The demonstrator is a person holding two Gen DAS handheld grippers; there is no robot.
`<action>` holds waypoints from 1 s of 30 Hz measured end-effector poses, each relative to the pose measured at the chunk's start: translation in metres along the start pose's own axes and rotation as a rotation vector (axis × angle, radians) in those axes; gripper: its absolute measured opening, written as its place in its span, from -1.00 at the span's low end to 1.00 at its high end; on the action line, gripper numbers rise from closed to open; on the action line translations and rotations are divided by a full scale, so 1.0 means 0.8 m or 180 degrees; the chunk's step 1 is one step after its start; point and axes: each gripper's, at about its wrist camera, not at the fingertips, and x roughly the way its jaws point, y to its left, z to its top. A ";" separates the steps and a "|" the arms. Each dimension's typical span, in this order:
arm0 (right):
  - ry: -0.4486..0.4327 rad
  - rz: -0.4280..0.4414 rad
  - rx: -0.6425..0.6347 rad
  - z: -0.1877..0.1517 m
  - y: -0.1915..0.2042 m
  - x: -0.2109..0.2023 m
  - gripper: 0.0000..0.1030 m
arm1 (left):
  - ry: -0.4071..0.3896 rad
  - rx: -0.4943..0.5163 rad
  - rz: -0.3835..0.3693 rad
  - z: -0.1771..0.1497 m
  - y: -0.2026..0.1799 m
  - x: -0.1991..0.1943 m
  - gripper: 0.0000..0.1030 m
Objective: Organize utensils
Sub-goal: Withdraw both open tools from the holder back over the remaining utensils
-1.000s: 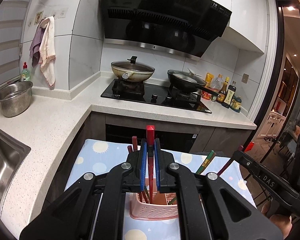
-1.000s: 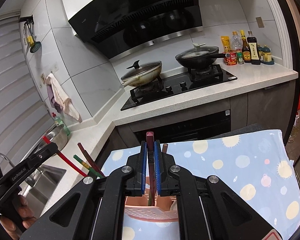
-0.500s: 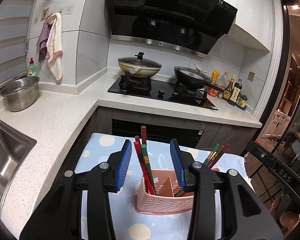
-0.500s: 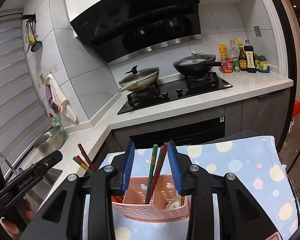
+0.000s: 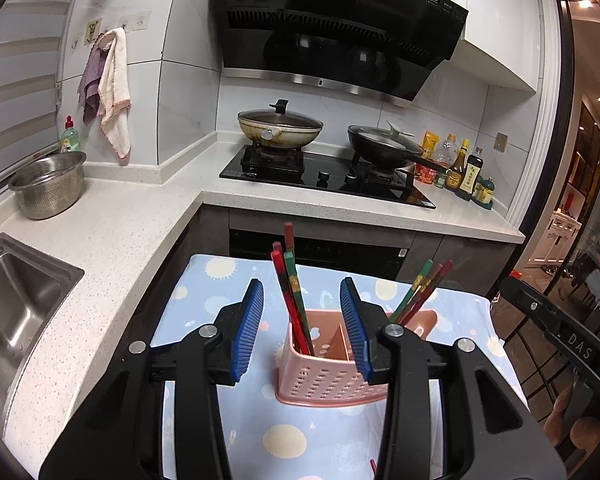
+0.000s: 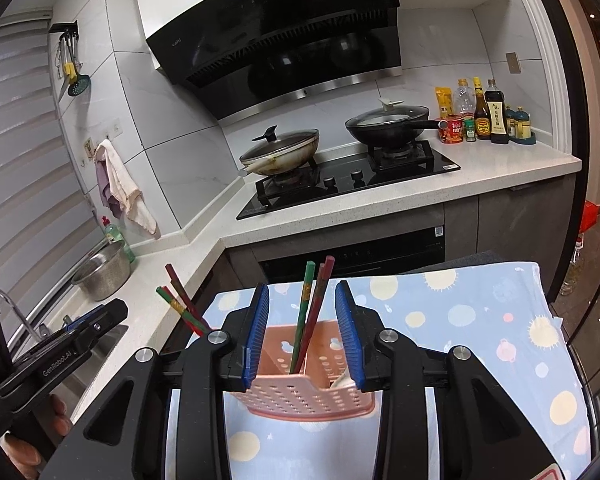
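Note:
A pink perforated utensil basket (image 5: 324, 376) stands on a blue patterned cloth (image 5: 228, 276); it also shows in the right wrist view (image 6: 304, 400). Red and green chopsticks (image 5: 292, 296) lean in its left compartment, and more chopsticks (image 5: 420, 288) lean at its right end. In the right wrist view one bunch (image 6: 312, 312) stands between my fingers and another (image 6: 180, 300) leans at the left. My left gripper (image 5: 302, 316) is open and empty, just before the basket. My right gripper (image 6: 302, 328) is open and empty over the basket. A white spoon (image 6: 342, 382) lies inside.
White counter (image 5: 112, 240) with a steel sink (image 5: 16, 300) and steel colander (image 5: 48, 188) at the left. A hob (image 5: 324, 176) with two lidded pans stands behind. Sauce bottles (image 5: 464, 172) sit at the back right. The cloth's right edge (image 6: 548, 300) drops off.
Both grippers have opened and let go of their chopsticks, which now stand in the basket. Both have drawn back and their jaws have widened further.

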 end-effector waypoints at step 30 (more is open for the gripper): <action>0.0535 -0.0052 -0.0050 -0.149 -0.009 -0.099 -0.34 | 0.0416 0.0035 0.0017 -0.118 -0.008 -0.071 -0.26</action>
